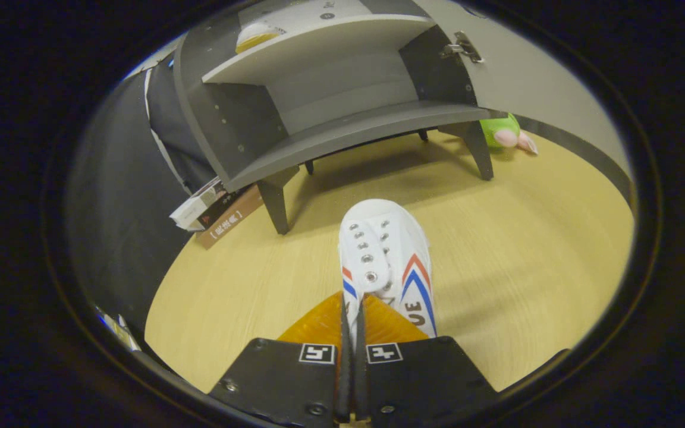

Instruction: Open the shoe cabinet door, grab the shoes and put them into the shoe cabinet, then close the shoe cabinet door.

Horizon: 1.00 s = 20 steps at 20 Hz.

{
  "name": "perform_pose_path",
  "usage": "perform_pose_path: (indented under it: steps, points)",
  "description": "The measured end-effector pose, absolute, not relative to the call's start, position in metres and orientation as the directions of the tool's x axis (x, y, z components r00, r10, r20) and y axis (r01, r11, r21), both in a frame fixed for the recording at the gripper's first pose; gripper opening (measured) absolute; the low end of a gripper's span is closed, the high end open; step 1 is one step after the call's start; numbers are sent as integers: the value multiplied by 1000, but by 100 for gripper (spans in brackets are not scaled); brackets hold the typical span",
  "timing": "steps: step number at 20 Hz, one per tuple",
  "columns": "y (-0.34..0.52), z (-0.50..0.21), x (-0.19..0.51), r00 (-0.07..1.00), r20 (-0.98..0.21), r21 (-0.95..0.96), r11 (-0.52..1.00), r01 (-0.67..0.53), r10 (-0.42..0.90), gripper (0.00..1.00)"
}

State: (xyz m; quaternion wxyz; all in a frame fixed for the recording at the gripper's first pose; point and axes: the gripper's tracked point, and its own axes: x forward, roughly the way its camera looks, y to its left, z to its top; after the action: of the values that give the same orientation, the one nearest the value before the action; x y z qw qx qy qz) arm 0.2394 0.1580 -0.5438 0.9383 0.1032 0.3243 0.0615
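Note:
A white shoe with red and blue stripes hangs above the wooden floor, its toe pointing toward the cabinet. My gripper is shut on the shoe's side wall near the lace eyelets, both fingers pressed close together on it. Beyond the shoe stands the grey shoe cabinet on short legs. Its door is swung open to the right, with a metal hinge showing on it. Inside are a bare lower shelf and an upper shelf.
A stack of books leans by the cabinet's left front leg. A green and pink plush toy lies on the floor behind the right leg, under the open door. A pale object rests above the upper shelf.

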Motion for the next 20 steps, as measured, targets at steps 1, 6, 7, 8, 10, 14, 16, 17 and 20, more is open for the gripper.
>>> perform_pose_path:
  steps: [1,6,7,8,10,14,16,17,20]
  points:
    - [157,-543,239,788,-587,222,973,-64,186,5]
    - [159,-525,241,827,-540,156,984,-82,154,5]
    - [160,-518,240,832,-533,147,985,-89,155,5]
    - [162,-508,237,833,-527,154,983,-103,170,5]
    - [165,-481,226,836,-506,181,974,-138,212,5]
    - [158,-417,211,880,-429,117,978,-173,207,5]
    - [158,-380,204,897,-385,94,976,-195,216,5]
    - [158,-362,200,904,-364,81,974,-209,225,5]
    - [160,-310,189,916,-318,33,969,-245,242,5]
